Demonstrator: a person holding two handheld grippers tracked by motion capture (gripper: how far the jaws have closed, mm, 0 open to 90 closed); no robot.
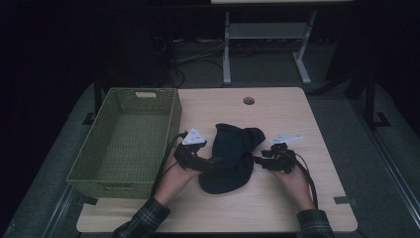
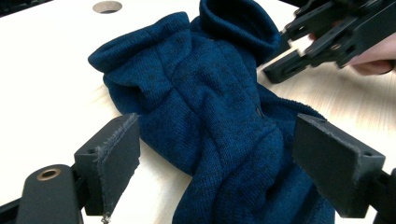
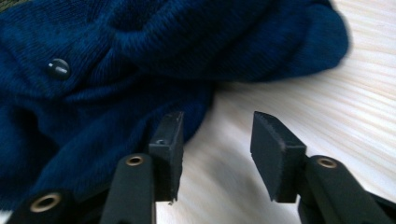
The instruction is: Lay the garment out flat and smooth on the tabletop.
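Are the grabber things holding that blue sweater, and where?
No, nothing is held. The left gripper stands open around the blue sweater without pinching it. The right gripper is open over bare table beside the sweater's edge.

a crumpled dark blue knit garment (image 2: 210,112) lies on the pale wooden table (image 2: 51,70), a small dark button (image 2: 258,111) near its middle. the left gripper (image 2: 215,156) holds its two black jaws wide apart, with the cloth's lower part between them and unpinched. at upper right, the right gripper (image 2: 327,37) hovers just beside the garment's edge. a round hole (image 2: 107,6) marks the tabletop's far side.
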